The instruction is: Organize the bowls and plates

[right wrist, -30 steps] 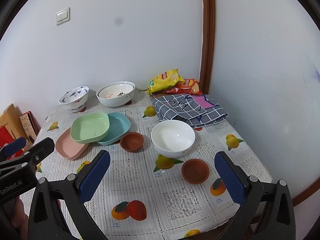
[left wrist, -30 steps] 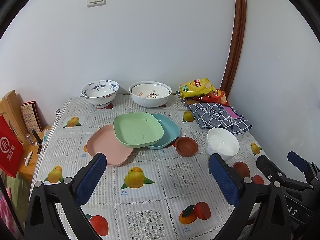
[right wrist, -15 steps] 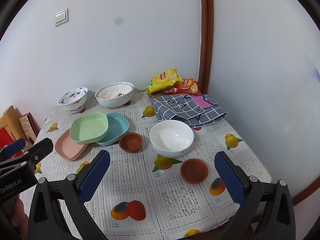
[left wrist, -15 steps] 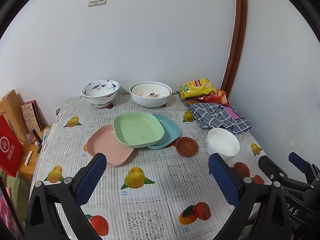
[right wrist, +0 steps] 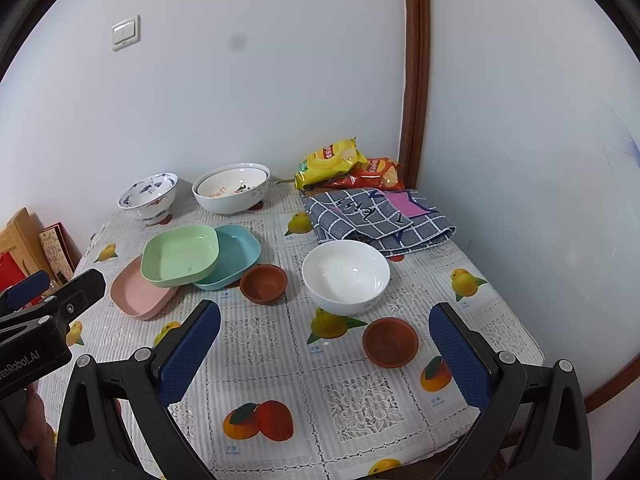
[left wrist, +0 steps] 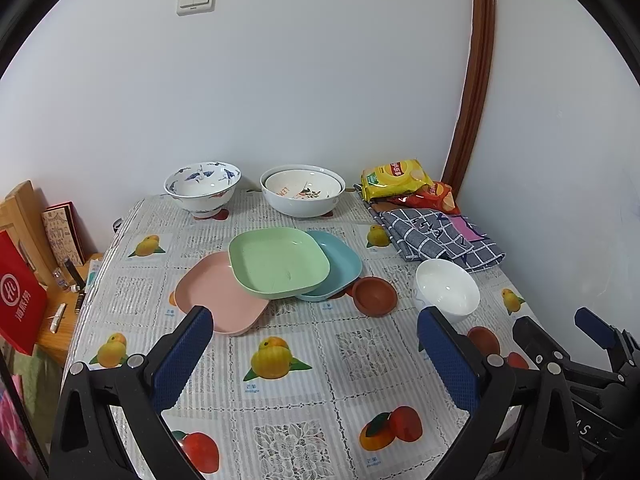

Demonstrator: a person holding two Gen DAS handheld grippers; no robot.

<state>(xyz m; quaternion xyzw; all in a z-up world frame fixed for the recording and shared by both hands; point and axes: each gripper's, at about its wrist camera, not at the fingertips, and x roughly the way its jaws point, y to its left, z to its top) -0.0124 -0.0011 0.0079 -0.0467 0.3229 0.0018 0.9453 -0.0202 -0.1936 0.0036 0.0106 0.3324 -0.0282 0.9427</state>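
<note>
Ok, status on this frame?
Left gripper and right gripper open, empty. Green plate atop pink plate and blue plate. Nothing blocking.

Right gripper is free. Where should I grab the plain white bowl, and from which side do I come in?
Take the white bowl by its near rim, one finger inside and one outside, coming down from above on the side facing the right gripper. It stands upright and empty, and its rounded wall looks too wide to span. The near brown dish sits close, so probably enter slightly left of it.
</note>
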